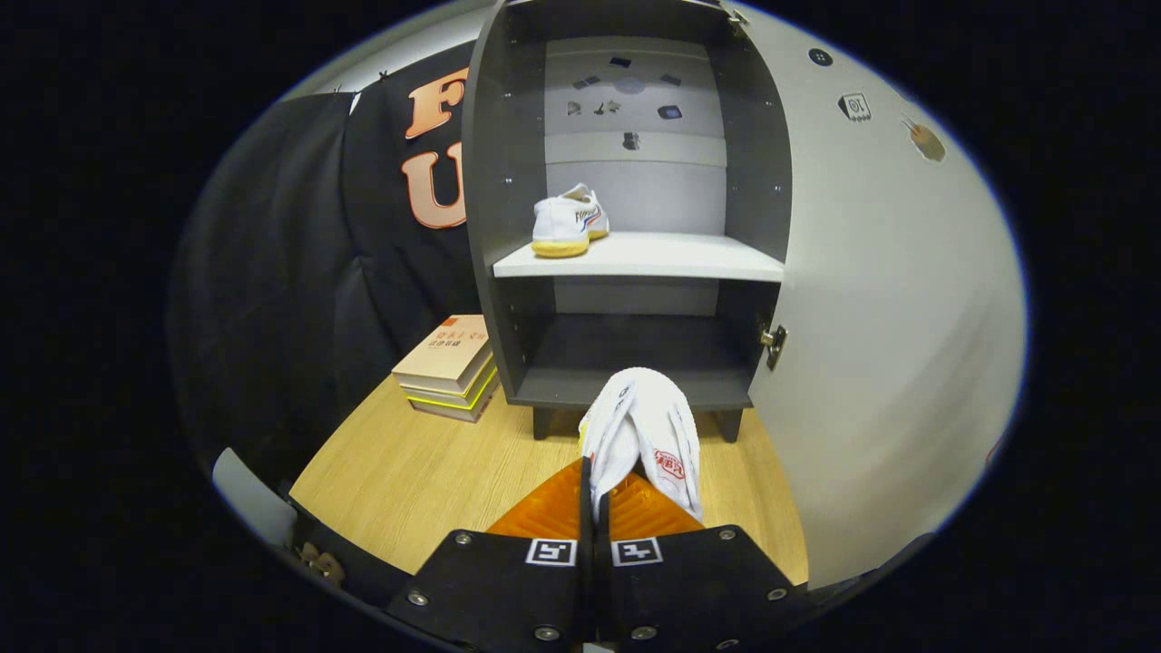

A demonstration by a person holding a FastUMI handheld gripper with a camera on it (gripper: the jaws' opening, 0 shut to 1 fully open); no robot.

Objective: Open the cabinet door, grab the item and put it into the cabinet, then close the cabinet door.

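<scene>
We found the gripper (594,494) with its two fingers drawn almost together, only a thin slit between them, and pinched in that slit the edge of a white shoe (646,426). Both fingers pressed on it. The shoe stood up out of the fingertips, its toe end pointing away from us, red lettering showing on the side nearer the right finger.

Just beyond the held shoe we noted the cabinet (626,272), dark-walled, standing on short legs on a wooden table (408,472). Its lower compartment (635,358) lay directly ahead of the shoe. Above that, a pale shelf (639,258) carried a second white shoe (567,222) with a yellow sole, set toward the shelf's left end. Small dark shapes marked the back panel higher up; we could not make them out.

To the right of the fingers the cabinet door (889,317) stood swung wide open, a metal hinge (773,341) at its inner edge. Left of the cabinet, ahead of the fingers, a stack of books (449,367) sat on the table, close to the cabinet's side.
</scene>
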